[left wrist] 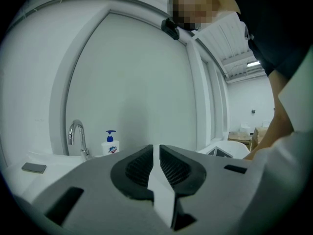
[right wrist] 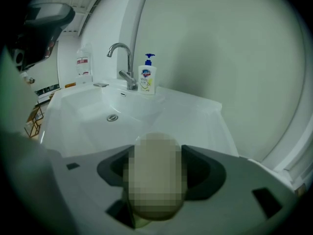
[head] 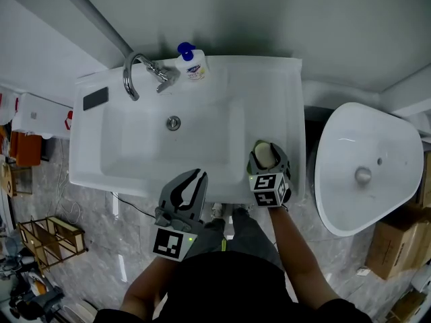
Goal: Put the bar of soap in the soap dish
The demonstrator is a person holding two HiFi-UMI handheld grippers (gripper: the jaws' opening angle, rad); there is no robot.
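Right claw (right wrist: 156, 173) grips soap bar (head: 265, 155) over sink (head: 283, 99) ledge

The faucet (head: 138, 73) stood on the sink's (head: 269, 86) back rim, the pump bottle (head: 191, 62) just right of it, and the bar of soap (head: 264, 155) above the front right ledge.

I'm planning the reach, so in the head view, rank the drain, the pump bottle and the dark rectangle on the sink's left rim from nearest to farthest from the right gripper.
From the right gripper, shut on the bar of soap:
1. Drain, basin middle.
2. Pump bottle, back rim beside the faucet.
3. Dark rectangle, far left rim.
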